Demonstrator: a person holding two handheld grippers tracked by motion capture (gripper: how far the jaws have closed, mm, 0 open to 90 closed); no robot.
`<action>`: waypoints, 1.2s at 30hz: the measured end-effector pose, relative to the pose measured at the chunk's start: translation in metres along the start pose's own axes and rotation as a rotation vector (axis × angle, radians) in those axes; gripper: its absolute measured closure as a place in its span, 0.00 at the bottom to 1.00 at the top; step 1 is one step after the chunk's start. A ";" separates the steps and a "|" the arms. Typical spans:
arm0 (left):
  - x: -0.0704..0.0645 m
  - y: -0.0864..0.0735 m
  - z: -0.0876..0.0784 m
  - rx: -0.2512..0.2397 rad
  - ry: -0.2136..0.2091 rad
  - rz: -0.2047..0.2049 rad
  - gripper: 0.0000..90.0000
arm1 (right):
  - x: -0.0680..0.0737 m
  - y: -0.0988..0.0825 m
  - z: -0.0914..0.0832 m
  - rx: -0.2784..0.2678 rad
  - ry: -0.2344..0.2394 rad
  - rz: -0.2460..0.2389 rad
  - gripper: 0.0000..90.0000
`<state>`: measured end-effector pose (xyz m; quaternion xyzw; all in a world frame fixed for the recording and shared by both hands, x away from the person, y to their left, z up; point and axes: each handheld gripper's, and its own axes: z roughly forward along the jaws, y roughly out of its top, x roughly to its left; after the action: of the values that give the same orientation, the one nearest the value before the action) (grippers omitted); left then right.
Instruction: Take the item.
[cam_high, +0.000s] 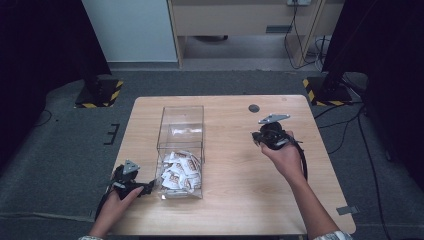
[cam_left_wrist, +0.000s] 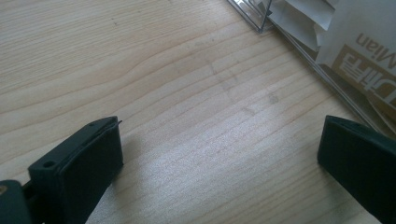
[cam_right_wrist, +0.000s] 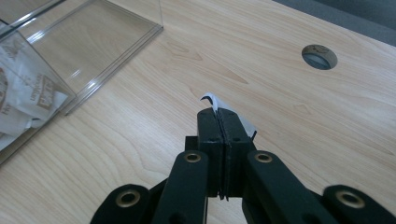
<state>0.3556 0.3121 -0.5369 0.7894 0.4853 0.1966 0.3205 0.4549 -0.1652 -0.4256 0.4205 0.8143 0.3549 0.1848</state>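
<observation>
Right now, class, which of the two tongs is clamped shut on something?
The right tongs, above the bare table: closed on a white packet whose corner peeks out. The left tongs gape open by the clear box.

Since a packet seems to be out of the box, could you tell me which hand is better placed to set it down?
Right: its tongs are shut on a white packet over bare table.
</observation>
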 end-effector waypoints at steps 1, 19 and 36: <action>0.000 0.000 0.000 0.000 0.000 0.000 0.00 | -0.002 -0.001 0.001 -0.001 -0.003 0.001 0.99; 0.000 0.000 0.000 0.000 0.001 -0.001 0.00 | -0.010 -0.019 0.025 0.044 -0.023 0.026 0.99; 0.000 0.000 0.000 0.000 0.001 -0.001 0.00 | -0.005 -0.028 0.045 0.077 -0.014 0.034 0.99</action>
<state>0.3552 0.3120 -0.5369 0.7891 0.4857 0.1968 0.3204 0.4696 -0.1613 -0.4770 0.4437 0.8187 0.3233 0.1681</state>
